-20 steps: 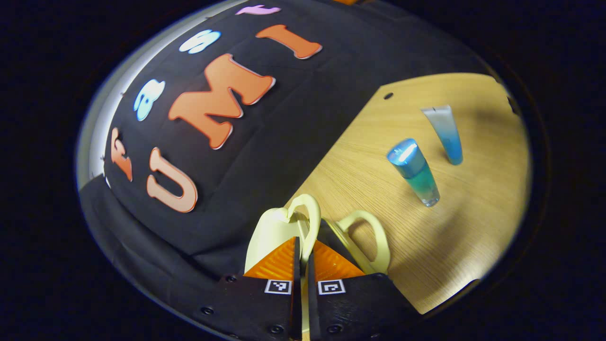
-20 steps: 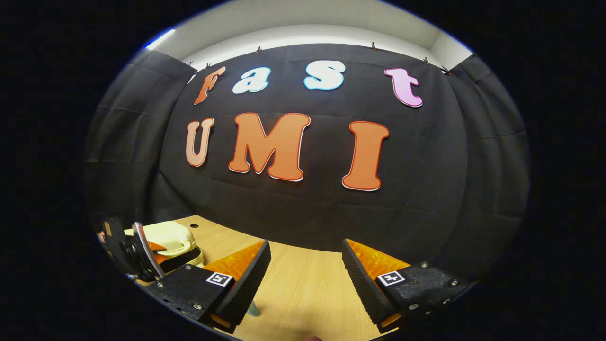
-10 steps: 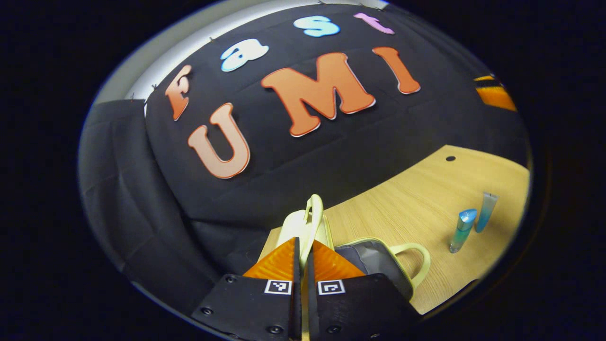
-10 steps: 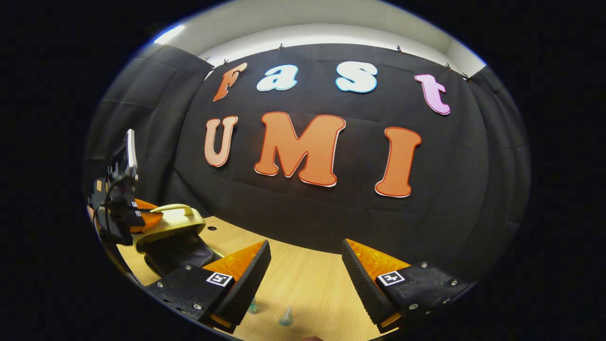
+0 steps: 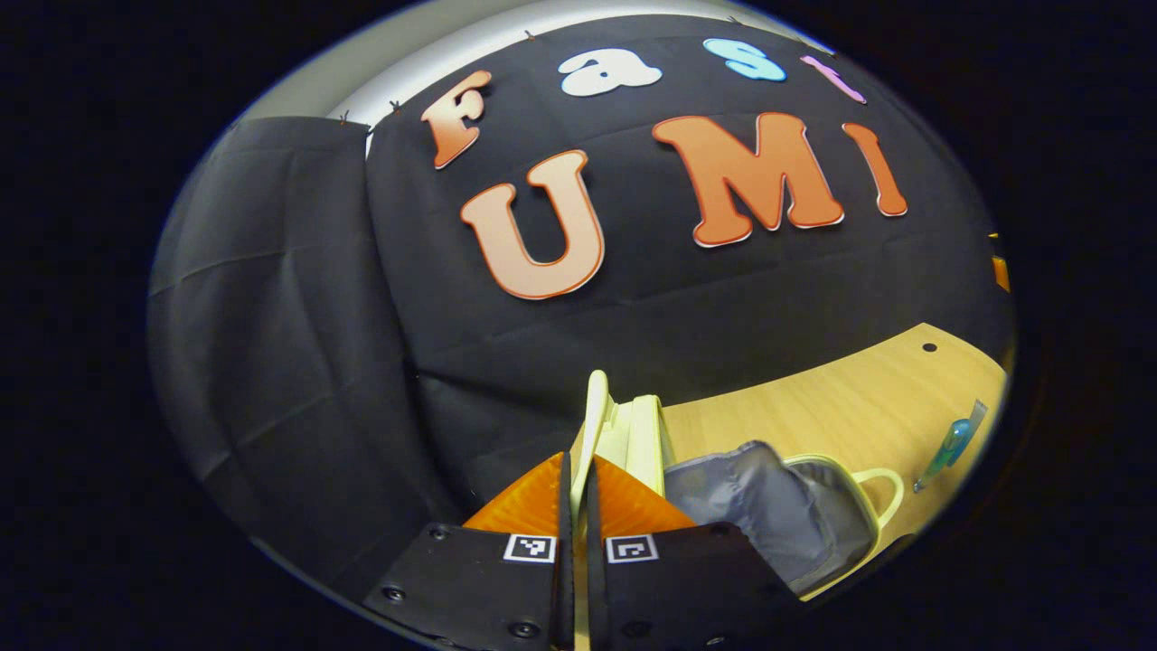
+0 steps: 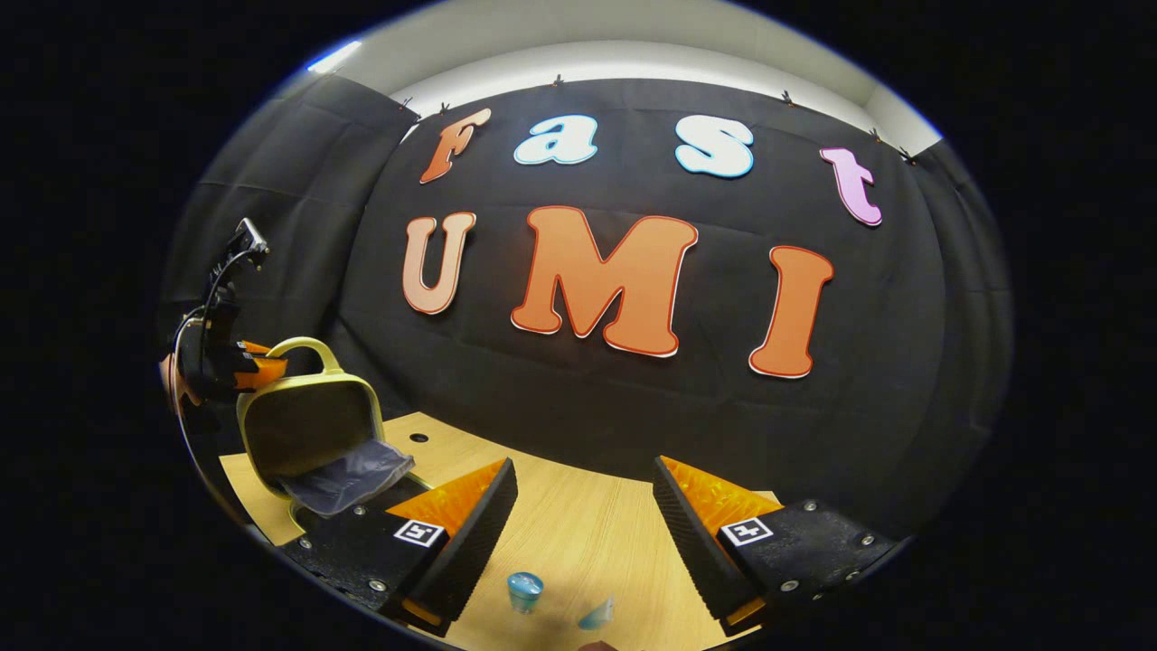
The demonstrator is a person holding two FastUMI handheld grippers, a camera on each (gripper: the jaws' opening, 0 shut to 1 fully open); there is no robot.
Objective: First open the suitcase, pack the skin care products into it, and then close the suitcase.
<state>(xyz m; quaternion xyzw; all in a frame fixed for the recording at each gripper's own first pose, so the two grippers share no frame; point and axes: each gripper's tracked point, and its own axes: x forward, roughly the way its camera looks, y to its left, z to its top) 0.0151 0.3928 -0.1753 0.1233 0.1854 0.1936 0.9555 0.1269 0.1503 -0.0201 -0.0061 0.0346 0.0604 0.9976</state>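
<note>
In the left gripper view the left hand-held gripper (image 5: 576, 493) has its fingers pressed together on the pale yellow handle (image 5: 594, 411) of the suitcase lid (image 5: 644, 432), which stands near upright at lower centre. Right of it the suitcase (image 5: 818, 542) lies open on the wooden worktop (image 5: 841, 407), its grey lining (image 5: 755, 506) slumped loosely inside. The right gripper view shows the same lid at lower left, raised, with that gripper clamped at its top.

The right hand-held gripper (image 6: 583, 506) hovers with its fingers well apart and nothing between them, above the worktop. Just below it at the bottom edge of the frame stand a blue bottle (image 6: 524, 590) and a clear-blue tube (image 6: 597, 615), close beside each other.

The opening step looks nearly done. The case seems light with a stiff shell, so the thin handle is a fair hold, though the lid may fall shut if let go short of its rest. The bottle looks rigid and smooth, likely slippery; it is best taken across its body. The tube is probably soft, so squeeze it gently near the cap.
</note>
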